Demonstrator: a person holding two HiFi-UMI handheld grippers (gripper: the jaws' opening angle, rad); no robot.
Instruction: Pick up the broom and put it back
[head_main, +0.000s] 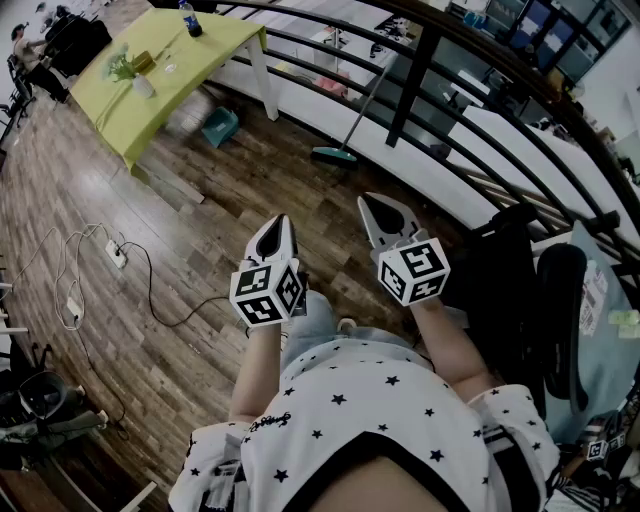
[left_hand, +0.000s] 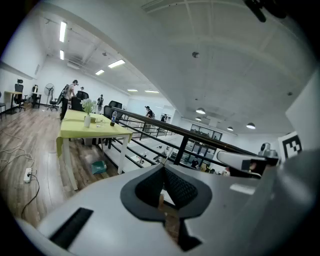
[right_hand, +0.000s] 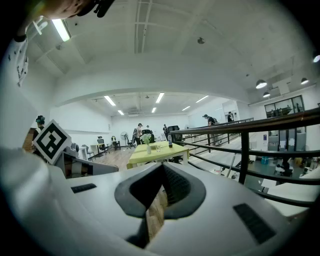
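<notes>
Head view: broom (head_main: 334, 154) is leaning against the railing (head_main: 412, 88) at far centre, likely parked clear of the walkway. Left gripper (head_main: 279, 225) and right gripper (head_main: 376, 205) are riding clenched and empty, well apart from it, apparently carried closed for the approach.

The floor (head_main: 190, 210) is wood plank with a slight sheen; the railing (head_main: 415, 75) is dark smooth metal. The surface (head_main: 110, 115) wears matt yellow-green cloth (draped). The left claw (head_main: 279, 225) and right claw (head_main: 380, 207) are matt grey plastic.
</notes>
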